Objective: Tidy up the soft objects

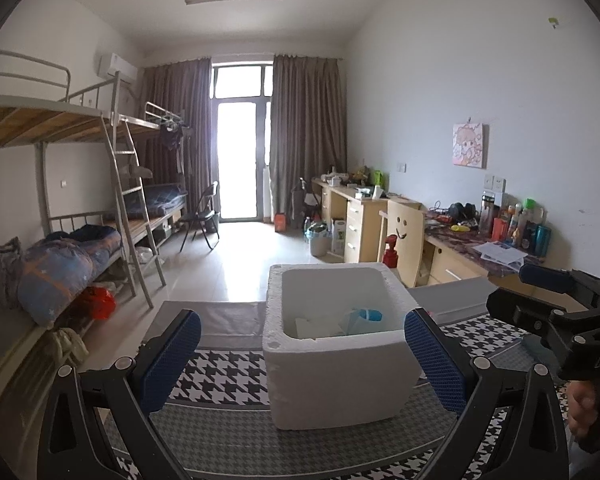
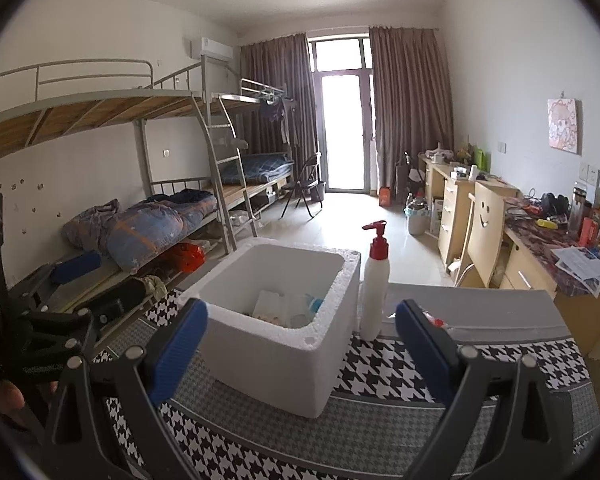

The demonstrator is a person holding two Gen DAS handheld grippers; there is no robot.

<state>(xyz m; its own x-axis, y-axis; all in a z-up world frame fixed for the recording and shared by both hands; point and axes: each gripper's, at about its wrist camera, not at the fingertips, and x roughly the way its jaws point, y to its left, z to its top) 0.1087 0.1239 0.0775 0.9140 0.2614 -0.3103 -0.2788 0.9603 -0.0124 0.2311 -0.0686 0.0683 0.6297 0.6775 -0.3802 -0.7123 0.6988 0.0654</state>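
A white foam box (image 1: 336,364) is sitting open-topped on a houndstooth-patterned cloth (image 1: 220,372), taking up the lower middle of the left wrist view and the centre of the right wrist view. Inside it, soft-looking things are lying on the bottom: a pale folded packet (image 2: 269,305) toward the left of the cavity, and a light blue item (image 1: 370,315) toward its right wall. What each of these is cannot be told; they are partly hidden by the box's near rim.

The left gripper (image 1: 300,348) is standing spread wide at the bottom of its own view, its blue pads (image 1: 168,356) flanking the box with nothing between them pressing on it. The right gripper (image 2: 300,336) is likewise standing wide apart at the bottom of its view, holding nothing, with the near corner of the box showing between its blue fingers (image 2: 424,344).

Just beside the box's right wall in the right wrist view, a white pump bottle (image 2: 374,284) with a red top is standing upright on the cloth. At the far right edge of the left wrist view, the right gripper's black frame is showing, with part of a hand (image 1: 582,408) below it.
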